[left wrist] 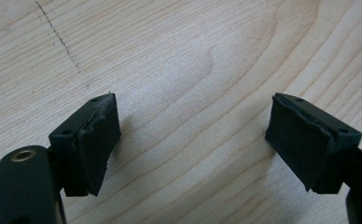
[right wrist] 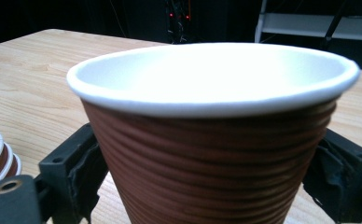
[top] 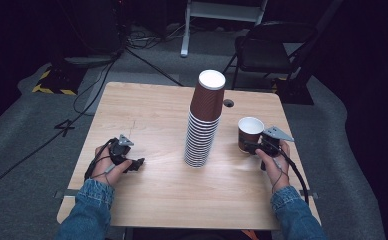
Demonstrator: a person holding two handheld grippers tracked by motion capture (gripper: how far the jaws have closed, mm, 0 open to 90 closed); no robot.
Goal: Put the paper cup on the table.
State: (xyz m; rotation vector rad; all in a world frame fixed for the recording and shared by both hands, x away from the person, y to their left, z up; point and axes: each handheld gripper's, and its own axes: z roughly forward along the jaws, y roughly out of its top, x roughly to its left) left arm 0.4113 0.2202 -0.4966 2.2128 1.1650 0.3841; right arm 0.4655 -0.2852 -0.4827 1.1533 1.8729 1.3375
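Gripping the single brown ribbed paper cup (top: 250, 133) low on its wall, my right gripper (top: 256, 147) has one jaw on each side of it; in the right gripper view the pads press the corrugated sides well below the white rim, which I judge keeps the thin lip from buckling and leaves the mouth free. That cup (right wrist: 212, 135) stands mouth up at the right of the wooden table (top: 157, 190), near the tall stack of upside-down cups (top: 203, 120) at the middle but clearly apart from it, so I have room to work without knocking the tower. The stack leans a little, and I think a careless nudge could tip it. My left gripper (top: 130, 165) lies low near the table's left front, well apart from both, with its jaws spread wide and nothing between them; in the left gripper view bare wood grain (left wrist: 193, 70) lies between its pads (left wrist: 95, 144). I read it as parked out of the way, ready to steady the stack if needed.
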